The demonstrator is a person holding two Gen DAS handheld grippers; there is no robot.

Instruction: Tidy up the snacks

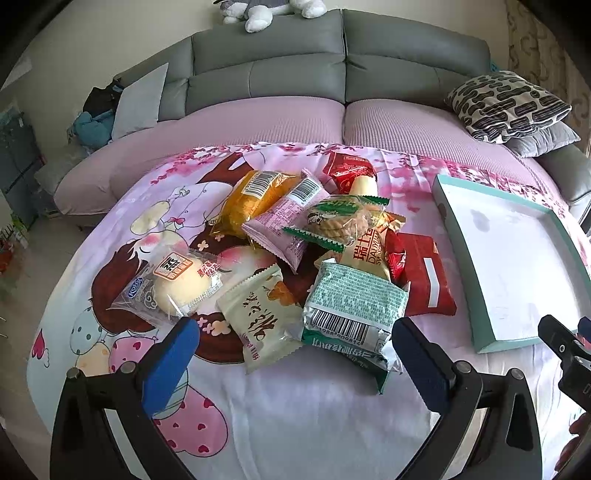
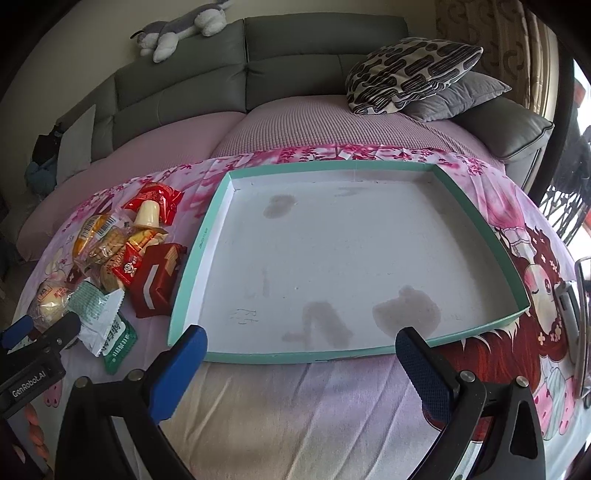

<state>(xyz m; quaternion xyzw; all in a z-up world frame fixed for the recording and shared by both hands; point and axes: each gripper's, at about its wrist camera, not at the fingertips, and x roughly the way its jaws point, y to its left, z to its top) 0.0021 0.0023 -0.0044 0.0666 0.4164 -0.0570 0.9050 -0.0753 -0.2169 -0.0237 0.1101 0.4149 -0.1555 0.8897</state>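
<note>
A pile of wrapped snacks lies on a pink cartoon cloth. It holds a green-white packet (image 1: pixel 351 314), a cream packet (image 1: pixel 258 314), a clear-wrapped bun (image 1: pixel 177 284), a red packet (image 1: pixel 424 277), a pink packet (image 1: pixel 288 221) and an orange one (image 1: pixel 247 199). My left gripper (image 1: pixel 295 354) is open and empty just in front of the pile. A shallow teal-rimmed white tray (image 2: pixel 480 206) lies to the pile's right. My right gripper (image 2: pixel 299 354) is open and empty at the tray's near edge. The pile also shows in the right wrist view (image 2: pixel 122 258).
A grey sofa (image 1: pixel 295 62) with a pink cover stands behind. Patterned and grey cushions (image 2: pixel 413 70) lie at its right. A plush toy (image 2: pixel 177 26) sits on the backrest. The left gripper's body (image 2: pixel 40 347) shows left of the tray.
</note>
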